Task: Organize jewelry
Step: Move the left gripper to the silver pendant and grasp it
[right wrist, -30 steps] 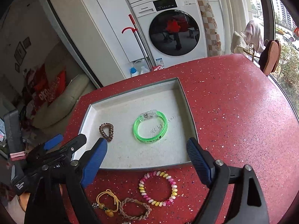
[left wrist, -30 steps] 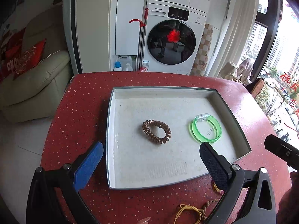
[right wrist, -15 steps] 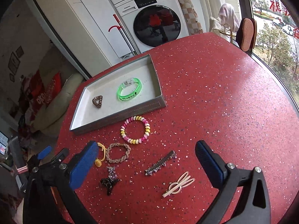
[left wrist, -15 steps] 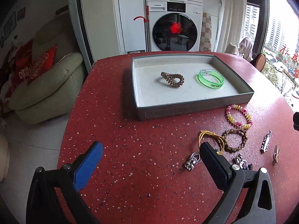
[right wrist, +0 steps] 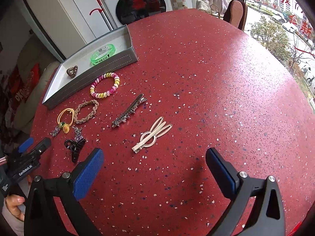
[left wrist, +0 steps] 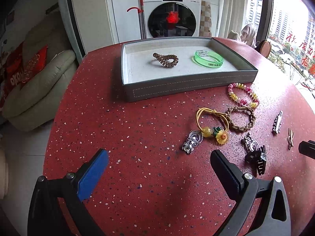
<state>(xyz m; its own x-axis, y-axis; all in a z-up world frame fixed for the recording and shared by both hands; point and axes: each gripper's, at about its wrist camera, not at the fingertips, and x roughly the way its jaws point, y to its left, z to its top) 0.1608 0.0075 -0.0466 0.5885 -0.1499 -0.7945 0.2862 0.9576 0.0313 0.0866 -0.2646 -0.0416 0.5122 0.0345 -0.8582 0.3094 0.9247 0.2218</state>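
I have my left tool [left wrist: 159,166] and my right tool [right wrist: 154,162] both wide open and empty above the red speckled surface [right wrist: 216,78]. The grey rectangular tray [left wrist: 187,87] holds a brown spiral hair tie [left wrist: 165,60] and a green translucent bangle [left wrist: 208,58]. The pink-yellow beaded bracelet [right wrist: 105,85], the silver hair clip [right wrist: 129,111] and the cream rabbit-shaped clip [right wrist: 152,134] lie on the surface near the tray.

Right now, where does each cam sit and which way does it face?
Left wrist: on the left tongs, low over the red table, facing the grey tray and washing machine; own open fingers show.
Right wrist: on the right tongs, looking across the table at the pink rabbit clip; own open fingers, left tongs and a hand show.
Shared: tray, green bracelet, pink-yellow bracelet.
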